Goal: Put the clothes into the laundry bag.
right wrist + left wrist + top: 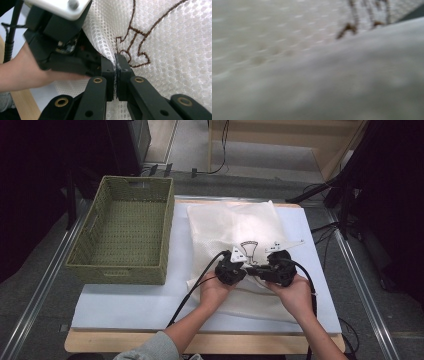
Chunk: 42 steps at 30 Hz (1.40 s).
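**Mesh bag pinched at its near edge**

On the blue mat (125,305), a white mesh bag (235,225) lies flat to the right of the woven green basket (122,232), with both grippers meeting over its near half. The right gripper (116,75) has its jaws pressed together on a raised fold of the netting, just below a brown stitched outline (136,45). The left gripper (231,267) sits touching or just beside the right one (275,267); its own camera is buried against blurred white cloth (287,50), so whether its jaws are closed cannot be told.

The bag looks light, limp and loosely woven. It will likely sag and drape when lifted rather than hold any shape, and the open weave could snag or slip from a shallow bite. A pinch on a doubled fold or near the hem seems the surest hold, with the two grips spread apart to keep it from bunching.
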Each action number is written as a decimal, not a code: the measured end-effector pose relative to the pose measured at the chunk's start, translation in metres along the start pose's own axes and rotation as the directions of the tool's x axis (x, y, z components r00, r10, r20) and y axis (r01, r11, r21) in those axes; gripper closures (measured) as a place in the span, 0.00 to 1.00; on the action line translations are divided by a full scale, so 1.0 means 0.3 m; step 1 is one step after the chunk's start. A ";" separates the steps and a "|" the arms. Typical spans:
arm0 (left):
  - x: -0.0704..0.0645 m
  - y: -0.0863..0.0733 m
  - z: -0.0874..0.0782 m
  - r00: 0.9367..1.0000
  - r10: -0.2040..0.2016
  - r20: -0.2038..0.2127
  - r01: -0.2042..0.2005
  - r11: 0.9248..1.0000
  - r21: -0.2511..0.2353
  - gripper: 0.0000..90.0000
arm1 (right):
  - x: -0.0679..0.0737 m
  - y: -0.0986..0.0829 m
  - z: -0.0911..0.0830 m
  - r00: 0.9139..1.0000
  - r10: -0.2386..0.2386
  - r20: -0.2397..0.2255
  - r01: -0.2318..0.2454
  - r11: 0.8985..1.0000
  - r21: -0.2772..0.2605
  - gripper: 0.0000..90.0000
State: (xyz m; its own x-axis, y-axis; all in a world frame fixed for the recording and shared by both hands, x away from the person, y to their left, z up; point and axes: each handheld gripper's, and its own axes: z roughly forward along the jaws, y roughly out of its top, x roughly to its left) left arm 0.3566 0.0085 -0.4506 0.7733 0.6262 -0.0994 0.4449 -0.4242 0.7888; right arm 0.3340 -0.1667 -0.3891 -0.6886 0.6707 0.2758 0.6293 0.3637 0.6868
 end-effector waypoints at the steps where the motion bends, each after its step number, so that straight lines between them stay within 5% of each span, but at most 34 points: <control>1: 0.004 0.001 0.000 1.000 -0.001 -0.001 0.001 1.000 -0.003 1.00 | 0.000 0.001 -0.001 1.000 -0.003 -0.005 0.003 1.000 -0.004 0.98; 6: 0.031 0.000 0.005 1.000 -0.016 -0.020 0.016 1.000 -0.006 1.00 | 0.000 0.004 -0.007 1.000 0.003 -0.016 -0.004 1.000 -0.012 0.99; 9: 0.053 -0.006 0.018 0.998 -0.063 0.006 0.062 0.998 0.017 1.00 | -0.005 0.001 0.000 1.000 0.008 -0.012 -0.008 1.000 -0.006 0.98; 13: 0.057 -0.011 0.010 0.998 -0.062 0.032 0.060 0.997 0.043 1.00 | -0.014 -0.007 0.020 1.000 0.007 0.000 -0.007 1.000 0.010 0.98; 17: 0.050 -0.012 -0.010 0.998 -0.037 0.057 0.032 0.995 0.089 1.00 | -0.029 -0.014 0.028 1.000 -0.001 -0.002 0.001 1.000 0.007 0.98; 28: 0.042 -0.028 -0.109 0.994 -0.034 0.100 0.025 0.995 0.094 0.98 | -0.044 -0.017 0.023 1.000 0.008 0.005 -0.008 1.000 0.008 0.97; 35: 0.014 -0.005 -0.175 0.990 0.007 0.141 -0.021 0.995 0.098 0.98 | -0.050 -0.021 0.023 1.000 0.019 0.002 -0.019 1.000 0.016 0.97; 42: -0.006 0.028 -0.177 0.989 0.045 0.137 -0.057 0.994 0.090 0.98 | -0.032 -0.019 0.009 1.000 0.009 -0.007 -0.009 1.000 0.018 0.97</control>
State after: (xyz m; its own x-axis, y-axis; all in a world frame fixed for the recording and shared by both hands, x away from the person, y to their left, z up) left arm 0.3350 0.0385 -0.4116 0.8472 0.5107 -0.1463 0.4384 -0.5163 0.7357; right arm 0.3381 -0.1735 -0.3976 -0.6853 0.6695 0.2867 0.6417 0.3690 0.6723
